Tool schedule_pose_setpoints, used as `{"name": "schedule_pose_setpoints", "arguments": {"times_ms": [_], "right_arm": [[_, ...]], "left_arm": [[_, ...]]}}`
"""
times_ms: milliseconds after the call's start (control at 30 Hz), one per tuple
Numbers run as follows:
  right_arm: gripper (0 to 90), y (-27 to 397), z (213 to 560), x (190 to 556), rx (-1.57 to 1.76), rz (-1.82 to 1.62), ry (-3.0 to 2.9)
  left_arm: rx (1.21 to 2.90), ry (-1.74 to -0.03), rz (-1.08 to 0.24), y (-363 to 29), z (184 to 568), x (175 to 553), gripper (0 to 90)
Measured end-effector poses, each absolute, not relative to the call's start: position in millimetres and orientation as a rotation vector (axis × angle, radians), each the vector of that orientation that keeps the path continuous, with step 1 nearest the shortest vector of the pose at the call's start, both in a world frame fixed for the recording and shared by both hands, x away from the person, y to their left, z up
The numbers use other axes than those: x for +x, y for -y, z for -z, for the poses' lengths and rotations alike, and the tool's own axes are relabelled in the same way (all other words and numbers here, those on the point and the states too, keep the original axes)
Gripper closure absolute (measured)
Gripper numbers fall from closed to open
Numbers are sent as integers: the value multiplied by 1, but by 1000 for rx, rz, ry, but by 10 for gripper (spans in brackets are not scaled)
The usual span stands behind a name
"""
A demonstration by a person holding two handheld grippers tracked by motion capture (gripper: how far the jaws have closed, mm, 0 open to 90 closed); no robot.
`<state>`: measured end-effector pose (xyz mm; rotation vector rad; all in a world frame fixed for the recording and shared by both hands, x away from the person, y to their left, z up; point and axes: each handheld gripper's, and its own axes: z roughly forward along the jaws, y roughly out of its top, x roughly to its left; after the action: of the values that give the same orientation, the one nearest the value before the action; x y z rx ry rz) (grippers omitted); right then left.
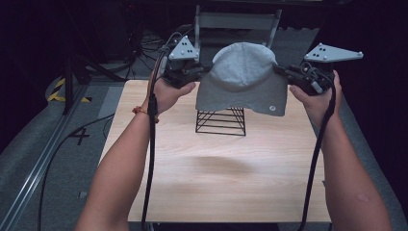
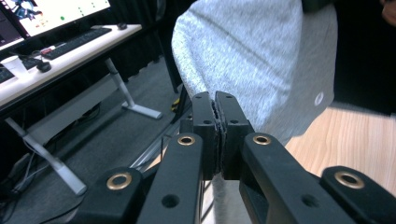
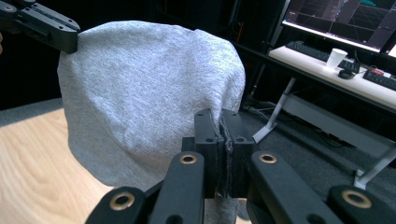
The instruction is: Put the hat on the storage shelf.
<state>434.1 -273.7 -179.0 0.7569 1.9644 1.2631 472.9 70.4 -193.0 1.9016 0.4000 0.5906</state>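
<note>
Grey beanie [image 1: 243, 77] hangs stretched above the wire rack [image 1: 221, 121].
My left gripper [image 1: 202, 70] and right gripper [image 1: 281, 70] each have jaws clamped tight on its opposite edges.

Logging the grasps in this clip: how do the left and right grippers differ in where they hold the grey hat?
The left gripper pinches the grey hat at its left edge, beside the crown; the right gripper pinches the opposite, right edge. In the high view, the left gripper's grey plate looks narrower than the right's plate, which is long and spread wide. Both jaws are shut on fabric, and together they hold the hat over the black wire stand.
</note>
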Motion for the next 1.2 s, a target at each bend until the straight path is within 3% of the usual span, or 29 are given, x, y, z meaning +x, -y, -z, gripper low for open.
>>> {"name": "schedule_pose_setpoints", "arguments": {"times_ms": [700,1200], "right_arm": [[869,255,184,496,811,-1258,-1949],[868,247,195,509,821,-1244,-1979]], "left_arm": [[1897,-495,-622,-75,189,528,881],[1910,-548,-604,-78,211,542,881]]}}
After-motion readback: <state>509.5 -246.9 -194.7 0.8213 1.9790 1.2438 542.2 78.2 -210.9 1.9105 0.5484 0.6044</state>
